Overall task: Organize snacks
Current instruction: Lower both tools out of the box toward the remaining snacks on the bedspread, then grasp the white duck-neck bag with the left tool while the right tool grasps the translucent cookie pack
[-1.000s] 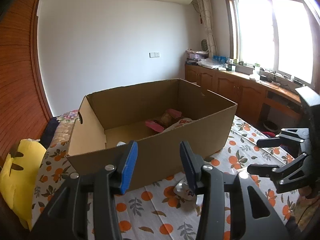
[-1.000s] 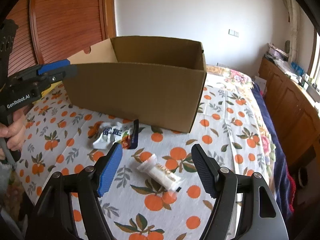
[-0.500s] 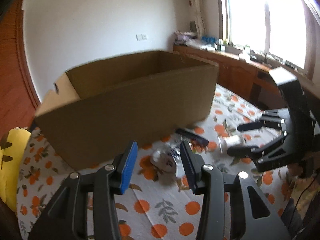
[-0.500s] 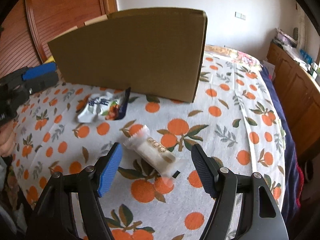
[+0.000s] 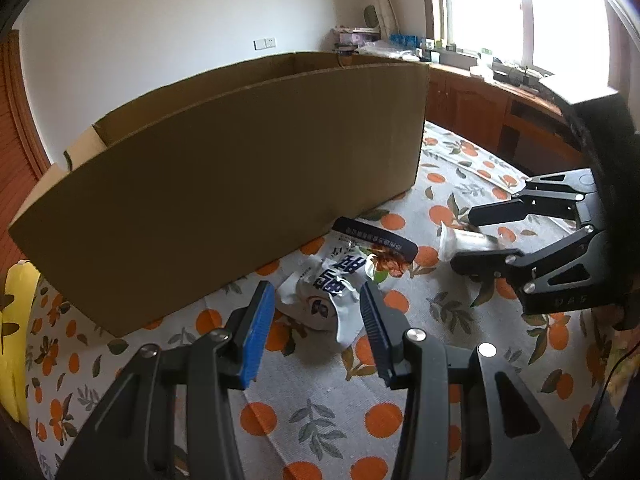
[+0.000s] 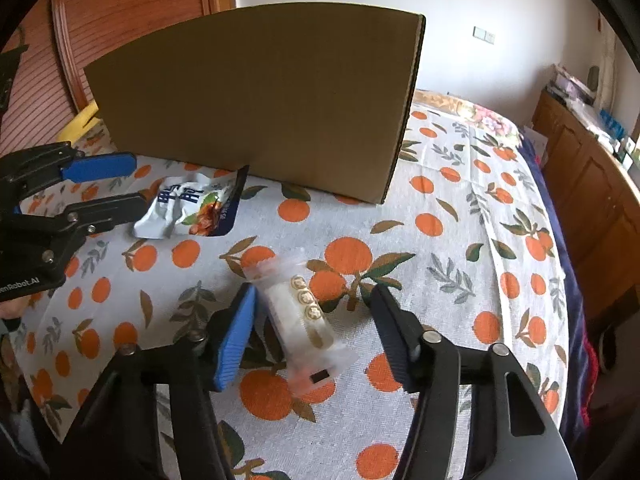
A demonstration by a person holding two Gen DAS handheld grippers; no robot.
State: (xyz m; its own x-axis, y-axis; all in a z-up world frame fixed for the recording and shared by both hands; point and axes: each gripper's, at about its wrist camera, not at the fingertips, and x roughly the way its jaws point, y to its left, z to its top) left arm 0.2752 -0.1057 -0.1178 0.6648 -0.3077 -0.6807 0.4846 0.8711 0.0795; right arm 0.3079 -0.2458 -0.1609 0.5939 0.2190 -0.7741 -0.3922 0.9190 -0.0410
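Note:
A large open cardboard box (image 5: 224,168) stands on the orange-patterned bedspread; it also shows in the right wrist view (image 6: 256,96). A crumpled white and blue snack bag (image 5: 340,276) lies in front of it, also in the right wrist view (image 6: 192,210). My left gripper (image 5: 318,316) is open, with the bag between its fingertips. A clear-wrapped white snack bar (image 6: 300,316) lies further right, also in the left wrist view (image 5: 464,240). My right gripper (image 6: 314,320) is open and straddles the bar.
A yellow cushion (image 5: 14,336) lies at the left edge of the bed. Wooden cabinets (image 5: 492,104) with clutter run under the window on the right. A wooden sliding door (image 6: 120,12) stands behind the box.
Both grippers have dropped lower and closer to the bedspread. The left moved in over the snack bag, the right over the wrapped bar. The inside of the box is no longer visible.

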